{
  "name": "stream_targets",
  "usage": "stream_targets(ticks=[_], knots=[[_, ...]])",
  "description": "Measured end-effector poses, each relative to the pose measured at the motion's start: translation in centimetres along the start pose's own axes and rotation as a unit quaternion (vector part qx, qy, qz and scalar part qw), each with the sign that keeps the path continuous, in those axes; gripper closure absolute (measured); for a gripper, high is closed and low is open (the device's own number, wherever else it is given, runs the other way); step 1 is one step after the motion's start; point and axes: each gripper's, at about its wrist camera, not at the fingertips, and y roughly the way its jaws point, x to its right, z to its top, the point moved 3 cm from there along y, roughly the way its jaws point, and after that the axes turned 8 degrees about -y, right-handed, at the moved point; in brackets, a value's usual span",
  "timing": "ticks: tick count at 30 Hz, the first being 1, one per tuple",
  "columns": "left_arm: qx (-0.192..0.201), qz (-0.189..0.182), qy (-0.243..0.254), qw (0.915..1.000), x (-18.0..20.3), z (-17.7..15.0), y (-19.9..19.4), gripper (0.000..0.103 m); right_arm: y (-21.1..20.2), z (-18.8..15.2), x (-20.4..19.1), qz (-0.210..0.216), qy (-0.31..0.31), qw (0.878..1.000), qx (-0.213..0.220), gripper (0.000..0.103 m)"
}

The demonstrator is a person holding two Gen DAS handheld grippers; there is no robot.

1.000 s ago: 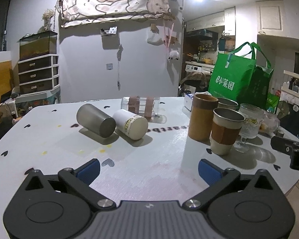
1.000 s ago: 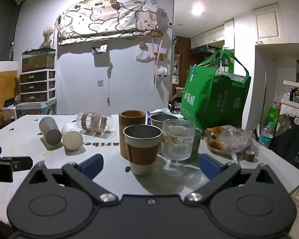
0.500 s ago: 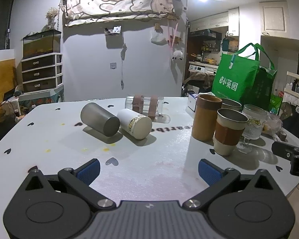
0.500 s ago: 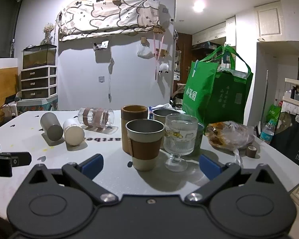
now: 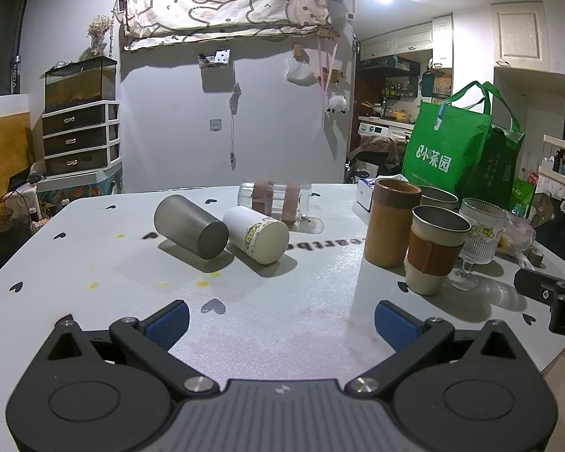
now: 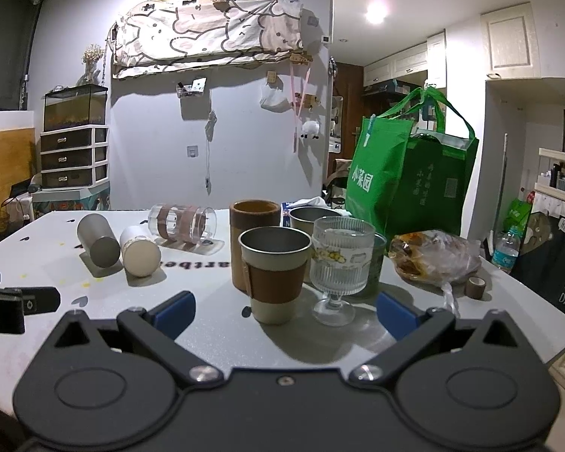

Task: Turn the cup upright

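Note:
Three cups lie on their sides on the white table (image 5: 94, 256): a grey metal cup (image 5: 190, 226) (image 6: 98, 240), a white cup with a cartoon print (image 5: 256, 234) (image 6: 139, 250) touching it, and a clear glass with brown bands (image 5: 273, 197) (image 6: 182, 221) behind. My left gripper (image 5: 280, 324) is open and empty, hovering in front of the lying cups. My right gripper (image 6: 284, 310) is open and empty, in front of the upright cups.
Upright at the right: a brown cylinder cup (image 5: 393, 222), a sleeved cup (image 5: 435, 254) (image 6: 273, 273), a metal cup (image 6: 312, 216), a ribbed stem glass (image 6: 339, 263). A green bag (image 6: 403, 173), a food bag (image 6: 433, 256) and a tape roll (image 6: 475, 287) sit further right.
Both grippers have drifted slightly; the view shifted a little and the cups look slightly lower and nearer. Nothing on the table moved. Both grippers stayed open.

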Motion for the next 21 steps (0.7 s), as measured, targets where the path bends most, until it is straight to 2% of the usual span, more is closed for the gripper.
stream_targets(ticks=[21], knots=[[0.0, 0.001, 0.0, 1.0, -0.02, 0.01, -0.01, 0.0, -0.03, -0.04, -0.17, 0.001, 0.0, 1.0, 0.0, 0.0]])
